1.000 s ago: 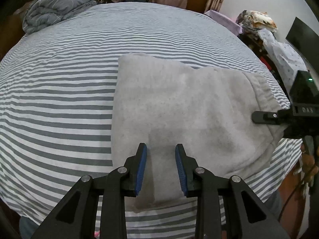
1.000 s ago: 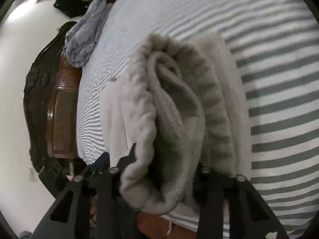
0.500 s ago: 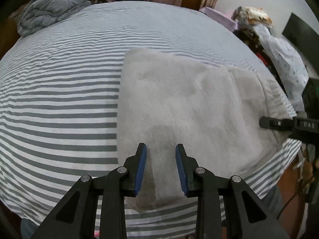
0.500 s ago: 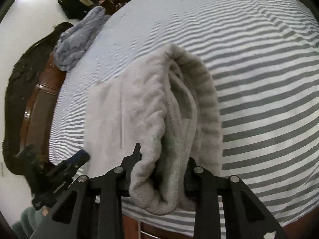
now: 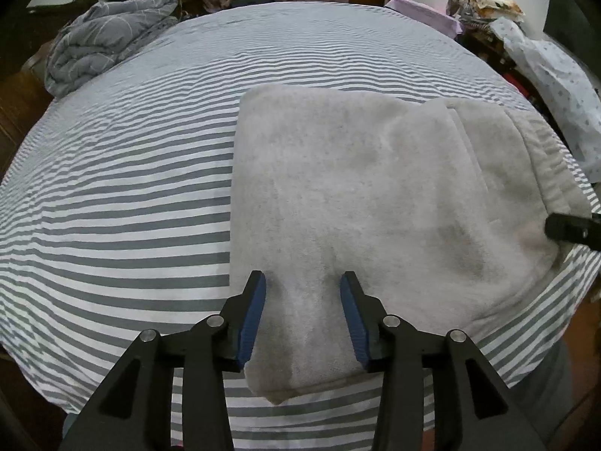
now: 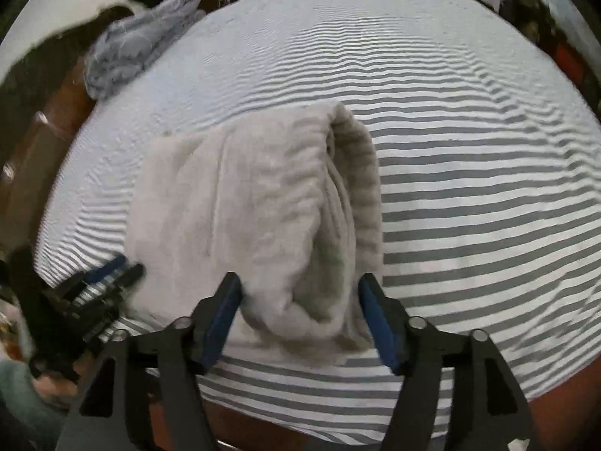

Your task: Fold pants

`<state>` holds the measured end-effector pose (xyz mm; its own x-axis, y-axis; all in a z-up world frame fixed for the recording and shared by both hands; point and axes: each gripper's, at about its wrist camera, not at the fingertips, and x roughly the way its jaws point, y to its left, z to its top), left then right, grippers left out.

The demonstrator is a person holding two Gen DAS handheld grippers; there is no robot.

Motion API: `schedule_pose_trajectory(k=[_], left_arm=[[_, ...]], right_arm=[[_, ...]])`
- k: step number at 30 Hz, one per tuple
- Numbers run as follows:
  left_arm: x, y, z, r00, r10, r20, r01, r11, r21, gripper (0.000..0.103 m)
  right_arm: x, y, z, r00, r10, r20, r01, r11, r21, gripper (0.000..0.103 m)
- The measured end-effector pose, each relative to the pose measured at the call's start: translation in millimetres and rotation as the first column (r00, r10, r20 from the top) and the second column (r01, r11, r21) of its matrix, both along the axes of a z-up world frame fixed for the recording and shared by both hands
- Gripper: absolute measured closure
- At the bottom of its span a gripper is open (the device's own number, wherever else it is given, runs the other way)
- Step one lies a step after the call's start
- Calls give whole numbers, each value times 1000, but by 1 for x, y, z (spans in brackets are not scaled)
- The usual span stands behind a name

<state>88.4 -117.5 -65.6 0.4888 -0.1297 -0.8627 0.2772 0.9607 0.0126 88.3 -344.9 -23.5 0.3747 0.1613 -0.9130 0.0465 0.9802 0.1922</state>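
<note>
Both tongs, left (image 5: 302, 317) and right (image 6: 299, 317), just opened, astride folded pants (image 5: 375, 203), pads clear.

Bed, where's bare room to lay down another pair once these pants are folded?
The striped sheet lies bare left of the folded pants and beyond them, up to the bunched quilt at the far left corner. The near right edge is crowded: pants and both grippers.

A bed with a grey-and-white striped sheet (image 5: 131, 188) fills both views. A crumpled grey-blue duvet (image 5: 105, 45) lies heaped at its far left corner, beside dark wooden furniture (image 6: 33, 165). Past the bed's right edge lie a pale dotted cloth (image 5: 556, 86) and a lilac fabric (image 5: 424, 13)
</note>
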Motion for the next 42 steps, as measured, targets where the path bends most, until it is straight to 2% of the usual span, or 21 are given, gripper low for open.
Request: schedule_pose_trajectory(k=[2,4,6,9,13,16,18,19,23,26,30,33,35,38,42], left_arm=[[0,-1,0,1000,-3,5,3,1000,12,58],[0,0,-1,1000,-6,9,6,1000,25,56],[-1,-2,-2,1000,-14,15,13,999,31,55],[-1,-2,-4,999,-22,23,21,999,38,54],[1,0,-5,999,-24,28,23,999,44,49],[6,13,1,1000,5,-11,-5,1000,-27,49],[9,29,6,997,29,-65,-37,991,-129,49],[9,35,8,996,42,-72,-53,986,-158,49],[15,58,16,997,45,-67,-57,977,-204,49],[24,71,9,990,26,-138,-66,954,-293,49],[38,80,-3,978,32,-207,-109,922,-372,49],[45,83,-10,973,24,-229,-120,900,-419,49],[51,84,-13,973,22,-232,-122,897,-426,49],[56,86,-19,969,29,-244,-136,891,-433,49],[65,85,-27,963,18,-270,-149,869,-473,46]], right_arm=[[1,4,-10,1000,2,-25,-3,999,-37,32],[3,3,-26,998,-9,-64,7,1000,-30,33],[4,1,-33,998,-9,-66,7,999,-34,33],[6,-8,-39,995,-43,-86,45,999,28,33],[9,-14,-43,995,-51,-89,54,998,33,28],[10,-20,-44,993,-53,-101,61,995,78,28],[10,-26,-43,993,-46,-107,61,988,144,26],[8,-33,-42,993,-43,-108,62,981,185,26],[10,-55,-45,992,-26,-120,60,954,295,24],[13,-71,-56,991,-6,-137,55,931,360,23],[15,-86,-66,991,-4,-135,60,908,415,17],[12,-88,-76,992,15,-128,45,892,450,15],[12,-90,-80,993,36,-109,21,876,481,12],[14,-100,-86,995,47,-89,11,832,555,12],[26,-118,-95,997,4,-73,45,761,647,12]])
